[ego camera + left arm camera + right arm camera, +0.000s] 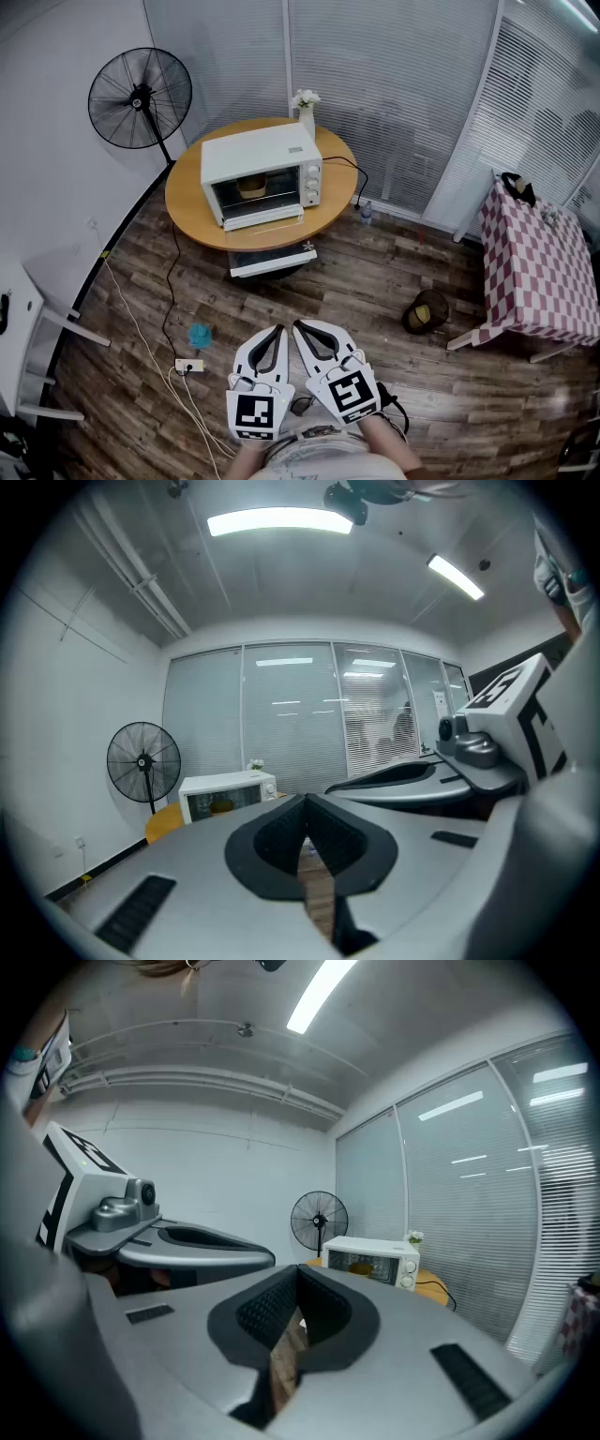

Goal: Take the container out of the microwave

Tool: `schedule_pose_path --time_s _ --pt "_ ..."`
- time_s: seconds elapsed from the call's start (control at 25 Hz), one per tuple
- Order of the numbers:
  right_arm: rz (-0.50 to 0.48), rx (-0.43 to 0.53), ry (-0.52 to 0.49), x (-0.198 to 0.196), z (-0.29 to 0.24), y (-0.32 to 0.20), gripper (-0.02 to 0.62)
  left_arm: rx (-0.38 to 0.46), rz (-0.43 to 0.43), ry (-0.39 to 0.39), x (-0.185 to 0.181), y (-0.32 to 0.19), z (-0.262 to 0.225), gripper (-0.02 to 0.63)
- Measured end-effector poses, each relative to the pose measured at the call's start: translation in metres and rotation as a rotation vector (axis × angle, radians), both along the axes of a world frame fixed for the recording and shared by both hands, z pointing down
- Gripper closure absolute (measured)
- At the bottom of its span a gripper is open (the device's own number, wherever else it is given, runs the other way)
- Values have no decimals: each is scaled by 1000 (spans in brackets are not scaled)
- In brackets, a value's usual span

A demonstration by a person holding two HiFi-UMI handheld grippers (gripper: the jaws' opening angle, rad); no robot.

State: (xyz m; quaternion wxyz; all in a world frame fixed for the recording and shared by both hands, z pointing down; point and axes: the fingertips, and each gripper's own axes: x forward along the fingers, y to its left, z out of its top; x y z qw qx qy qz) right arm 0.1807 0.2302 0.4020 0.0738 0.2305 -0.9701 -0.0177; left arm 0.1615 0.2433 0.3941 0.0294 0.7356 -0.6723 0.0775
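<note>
Dark wooden planks cover the floor (375, 281) of a small room with blinds along the far side. Nearest, held close against the person's body, the left gripper (274, 336) and the right gripper (304, 330) sit side by side, pointing forward. In each gripper view the black ribbed pads meet at the tips with only floor showing below them, so both grippers are closed and hold nothing.

Just ahead on the floor lie a white power strip (189, 366) and a small blue scrap (200, 335), which I cannot identify. A thin black cable (172, 281) runs from there up toward a round table with an orange-brown wooden top (187, 211).

On that table stands the white box-shaped microwave (261, 175), well apart from both grippers. Its glass-fronted door looks shut, and a tan, rounded container (251, 187) shows through the glass, inside the cavity. Control knobs sit at the right of the front. Behind it are a white vase of pale flowers (307, 117), a black pedestal fan (141, 97) to the left and grey vertical blinds (375, 75).

By my reading the task has not begun: this is the approach. The next move calls for walking up to the table, parting one gripper's jaws and pulling the door open before any reach for the container.
</note>
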Motion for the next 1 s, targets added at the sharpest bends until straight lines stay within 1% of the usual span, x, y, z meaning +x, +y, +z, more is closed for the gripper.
schedule_pose_path --time_s 0.12,0.32,0.48,0.64,0.8,1.0 --pt "-12 -23 -12 1 -5 3 603 -5 -6 4 -1 1 0 592" --pt "-33 -17 -22 4 4 3 603 -18 -18 13 -3 2 6 592" --pt "-45 -53 -18 -1 7 1 603 -32 -22 25 -7 1 11 592" --pt "-48 -56 -17 -7 13 -8 603 -42 -21 36 -12 -8 15 592" --pt "-33 -56 -21 -23 12 -27 603 -40 -11 38 -29 -25 16 592" --pt "-9 -64 -16 -49 7 -61 603 -38 14 34 -55 -61 15 592"
